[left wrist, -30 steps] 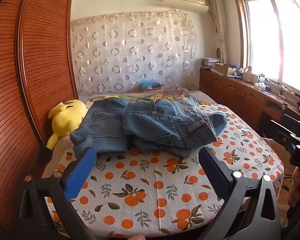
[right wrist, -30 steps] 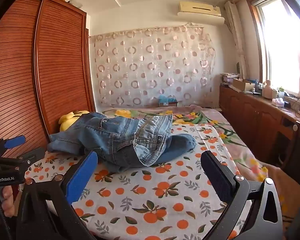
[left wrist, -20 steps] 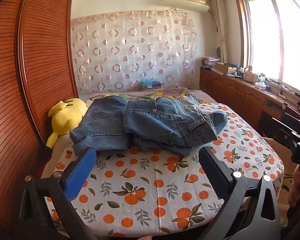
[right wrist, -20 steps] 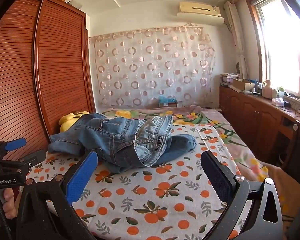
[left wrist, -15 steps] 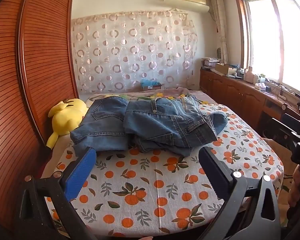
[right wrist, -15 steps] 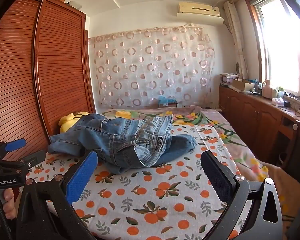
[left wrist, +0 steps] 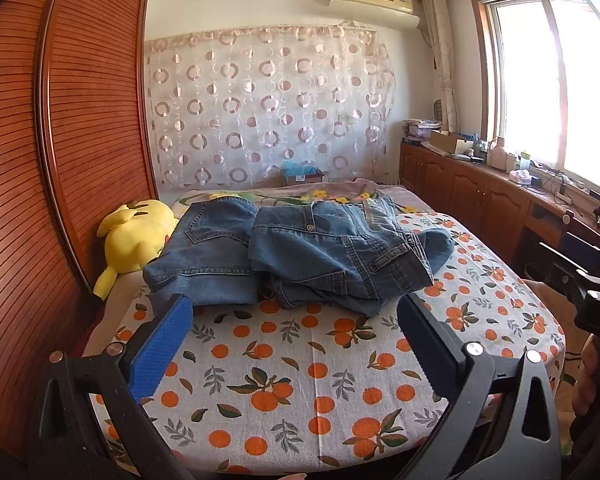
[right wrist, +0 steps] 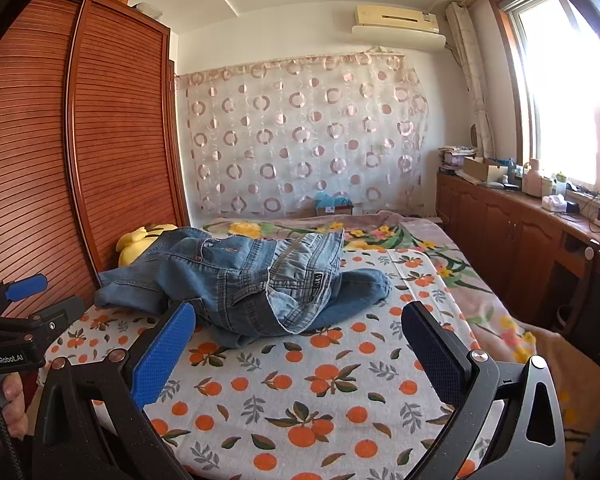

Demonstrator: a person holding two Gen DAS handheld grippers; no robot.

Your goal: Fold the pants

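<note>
Blue denim pants lie crumpled in a heap across the middle of the bed, also seen as the pants in the right wrist view. My left gripper hovers open over the near part of the bed, short of the pants, with nothing between its blue-padded fingers. My right gripper is open too and holds nothing, with the heap just beyond its tips. Each gripper shows at the edge of the other's view, held by a hand.
A yellow plush toy lies at the bed's left edge against the slatted wooden wardrobe. Wooden cabinets with clutter run along the right under the window. An orange-print sheet covers the near bed.
</note>
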